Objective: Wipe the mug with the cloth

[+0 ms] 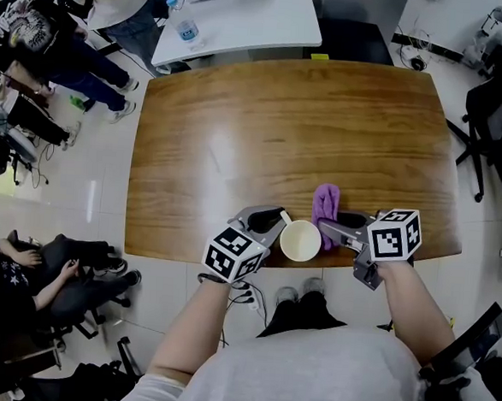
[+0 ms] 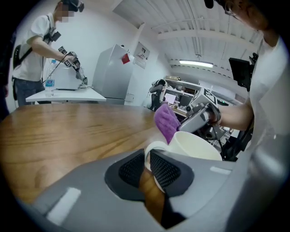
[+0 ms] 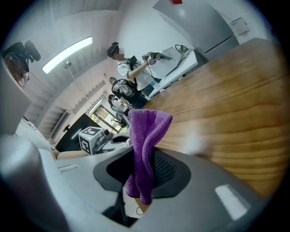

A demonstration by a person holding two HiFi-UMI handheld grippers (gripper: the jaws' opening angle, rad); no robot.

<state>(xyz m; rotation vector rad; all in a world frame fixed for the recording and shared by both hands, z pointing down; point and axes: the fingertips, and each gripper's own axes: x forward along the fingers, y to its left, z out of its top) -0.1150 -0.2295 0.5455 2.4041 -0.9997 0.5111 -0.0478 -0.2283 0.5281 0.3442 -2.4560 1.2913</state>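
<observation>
At near edge of wooden tabletop (image 1: 238, 134), both grippers flank mug (image 1: 300, 241).
Left gripper (image 1: 273, 223): jaws clamped on mug's handle (image 2: 156, 146), steadying it from left.
Right gripper (image 1: 329, 230): pinching purple cloth (image 1: 325, 204), aimed at mug from right, just beside rim.
Mug: cream-white, upright, mouth up, inside looks empty.
Cloth: bunched, standing above jaws at mug's far-right side; contact with wall unclear.
Likely right hand wipes; short leftward reach.
</observation>
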